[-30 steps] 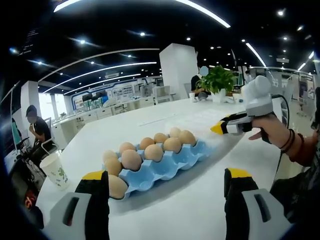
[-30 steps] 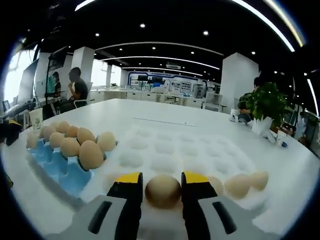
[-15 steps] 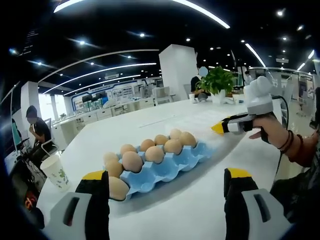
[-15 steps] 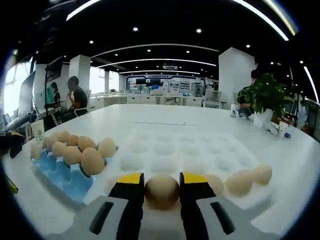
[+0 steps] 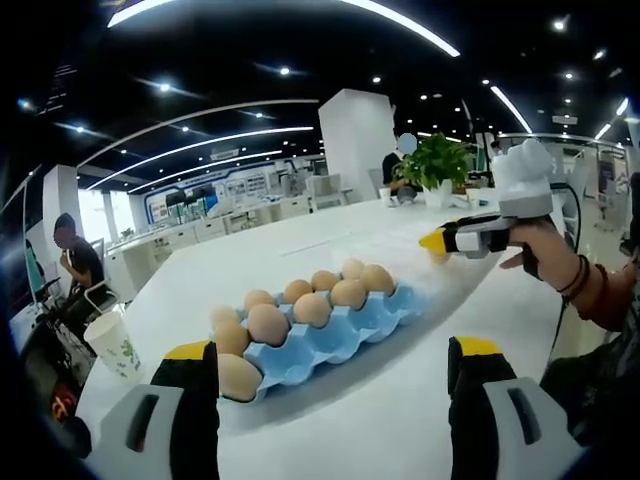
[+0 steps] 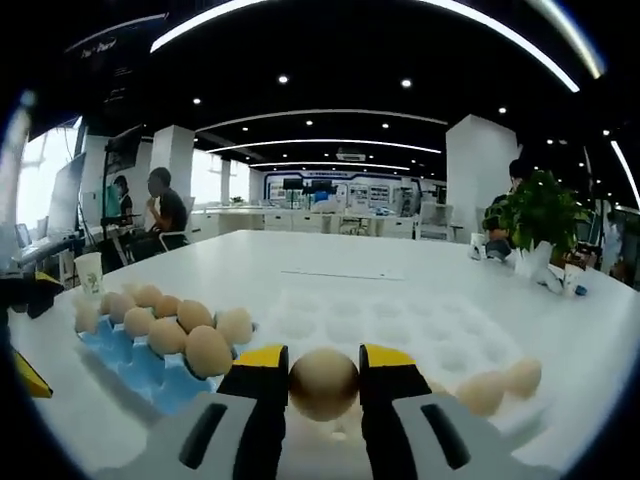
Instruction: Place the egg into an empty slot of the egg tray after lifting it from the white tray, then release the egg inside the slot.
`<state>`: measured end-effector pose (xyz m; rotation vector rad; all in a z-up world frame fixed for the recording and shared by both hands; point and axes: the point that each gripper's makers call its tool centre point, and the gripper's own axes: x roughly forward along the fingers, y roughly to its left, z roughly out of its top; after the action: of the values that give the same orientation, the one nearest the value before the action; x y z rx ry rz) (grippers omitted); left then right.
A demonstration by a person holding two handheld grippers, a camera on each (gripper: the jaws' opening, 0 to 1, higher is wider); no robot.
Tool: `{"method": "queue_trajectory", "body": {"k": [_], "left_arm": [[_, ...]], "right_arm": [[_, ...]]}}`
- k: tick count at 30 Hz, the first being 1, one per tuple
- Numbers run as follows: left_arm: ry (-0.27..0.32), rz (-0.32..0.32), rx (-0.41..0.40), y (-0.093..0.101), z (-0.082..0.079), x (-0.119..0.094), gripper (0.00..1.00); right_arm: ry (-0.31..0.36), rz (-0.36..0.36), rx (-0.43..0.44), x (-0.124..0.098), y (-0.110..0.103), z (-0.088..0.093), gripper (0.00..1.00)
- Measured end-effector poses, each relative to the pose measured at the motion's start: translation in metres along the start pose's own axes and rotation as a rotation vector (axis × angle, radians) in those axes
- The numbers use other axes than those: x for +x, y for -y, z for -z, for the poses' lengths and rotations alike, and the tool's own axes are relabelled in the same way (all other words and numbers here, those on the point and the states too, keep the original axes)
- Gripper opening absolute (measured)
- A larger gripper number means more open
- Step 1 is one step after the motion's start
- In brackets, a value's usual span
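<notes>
The right gripper has its yellow-tipped jaws closed on the egg, pinching it across its middle and holding it above the white tray. I judge the egg light but brittle, its smooth, matte brown shell apt to slip or crack, so a gentle squeeze at the widest part (as now) seems the right hold. Below and behind it, the white tray is a glossy moulded sheet of shallow round dimples, with two more eggs resting along its near right edge. Just to the left sits the blue egg tray, stiff with deep peaked cups, its far rows full of brown eggs and the near cups bare. The left gripper hangs with jaws wide apart, holding nothing, facing the blue egg tray on the smooth white table.
</notes>
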<state>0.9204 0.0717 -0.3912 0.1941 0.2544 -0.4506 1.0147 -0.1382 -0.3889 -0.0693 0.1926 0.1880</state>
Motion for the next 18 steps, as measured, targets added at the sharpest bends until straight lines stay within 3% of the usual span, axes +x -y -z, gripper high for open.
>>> {"method": "queue_trajectory", "body": {"k": [18], "left_arm": [[-0.008,-0.007,-0.005,-0.002,0.004,-0.002,0.97]], "right_arm": [[-0.010,-0.122,-0.013,0.009,-0.040,-0.004,0.29]]}}
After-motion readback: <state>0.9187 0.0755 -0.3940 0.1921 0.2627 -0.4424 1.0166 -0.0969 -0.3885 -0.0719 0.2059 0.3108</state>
